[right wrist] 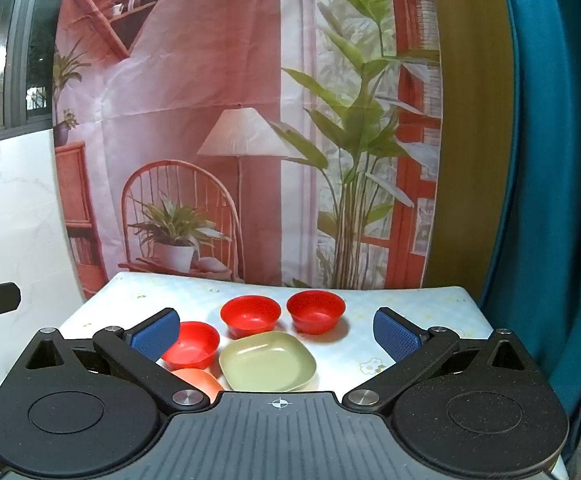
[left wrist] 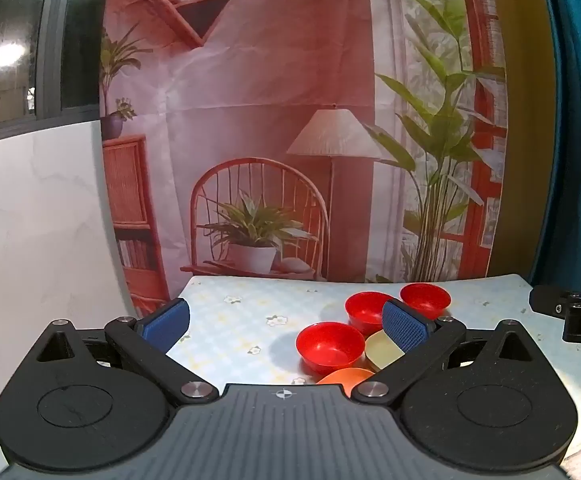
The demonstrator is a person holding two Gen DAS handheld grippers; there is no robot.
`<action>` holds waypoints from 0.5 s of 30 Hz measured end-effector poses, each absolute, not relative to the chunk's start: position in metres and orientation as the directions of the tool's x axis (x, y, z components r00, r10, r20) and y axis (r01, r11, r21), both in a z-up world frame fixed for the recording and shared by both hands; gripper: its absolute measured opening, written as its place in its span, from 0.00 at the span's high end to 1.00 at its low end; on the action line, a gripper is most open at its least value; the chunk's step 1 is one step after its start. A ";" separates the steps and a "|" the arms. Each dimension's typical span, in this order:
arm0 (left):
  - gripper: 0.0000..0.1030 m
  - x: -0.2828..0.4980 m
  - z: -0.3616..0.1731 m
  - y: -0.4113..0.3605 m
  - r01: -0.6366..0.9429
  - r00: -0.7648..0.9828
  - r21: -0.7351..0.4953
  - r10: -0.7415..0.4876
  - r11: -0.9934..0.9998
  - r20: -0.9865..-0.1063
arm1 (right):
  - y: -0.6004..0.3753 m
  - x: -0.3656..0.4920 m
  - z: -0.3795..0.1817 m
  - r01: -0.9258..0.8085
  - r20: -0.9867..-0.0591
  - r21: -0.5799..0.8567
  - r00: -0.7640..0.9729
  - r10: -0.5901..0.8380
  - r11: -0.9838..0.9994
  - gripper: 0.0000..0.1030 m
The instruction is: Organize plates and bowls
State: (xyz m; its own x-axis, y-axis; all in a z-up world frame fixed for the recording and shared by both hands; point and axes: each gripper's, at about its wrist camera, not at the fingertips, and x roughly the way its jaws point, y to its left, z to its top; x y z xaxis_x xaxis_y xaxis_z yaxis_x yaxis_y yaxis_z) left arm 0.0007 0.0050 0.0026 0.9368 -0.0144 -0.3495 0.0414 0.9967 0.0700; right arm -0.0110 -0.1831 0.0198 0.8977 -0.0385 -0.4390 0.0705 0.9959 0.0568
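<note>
Five empty dishes grouped on a floral-cloth table point(right wrist: 410, 312); both tools spread wide and holding nothing.

Landmark: green square plate point(right wrist: 267, 361), upright, nothing in it. Behind it, two red bowls side by side: one point(right wrist: 250, 315) to the back left, one point(right wrist: 316, 310) to the back right, each empty and apart from the other. A third red bowl point(right wrist: 191, 345) stands just left of the plate, empty. An orange dish point(right wrist: 200, 381) lies at the plate's near-left corner, partly hidden by the tool's frame; its contents cannot be told. Right tool point(right wrist: 277, 336) hovers over the near side of the plate, jaws fully apart. Left tool point(left wrist: 286, 322) hangs left of the plate, jaws fully apart, its right pad point(left wrist: 405, 327) covering part of the plate. Printed room backdrop point(right wrist: 210, 120) hangs behind the table; blue curtain point(right wrist: 562, 200) to the right.
</note>
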 end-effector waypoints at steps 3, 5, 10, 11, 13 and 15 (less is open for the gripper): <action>0.00 0.000 0.005 0.007 0.045 0.937 0.061 -0.021 0.997 -0.348 | -0.183 -0.012 0.020 0.070 -0.438 0.058 0.898 -0.038 0.996 0.00; 0.00 -0.002 0.006 0.009 0.049 0.938 0.056 -0.026 0.997 -0.347 | -0.182 -0.012 0.020 0.069 -0.439 0.058 0.898 -0.037 0.996 0.00; 0.00 -0.002 0.004 0.007 0.051 0.936 0.049 -0.030 0.998 -0.350 | -0.182 -0.013 0.021 0.070 -0.435 0.058 0.900 -0.038 0.996 0.00; 0.00 -0.002 0.004 0.007 0.051 0.936 0.048 -0.031 0.998 -0.350 | -0.182 -0.013 0.021 0.070 -0.435 0.057 0.900 -0.038 0.996 0.00; 0.00 -0.002 0.003 0.009 0.052 0.935 0.045 -0.033 0.998 -0.352 | -0.182 -0.013 0.021 0.071 -0.435 0.057 0.900 -0.039 0.996 0.00; 0.00 -0.002 0.004 0.008 0.052 0.935 0.044 -0.033 0.998 -0.352 | -0.181 -0.013 0.021 0.071 -0.434 0.056 0.900 -0.039 0.996 0.00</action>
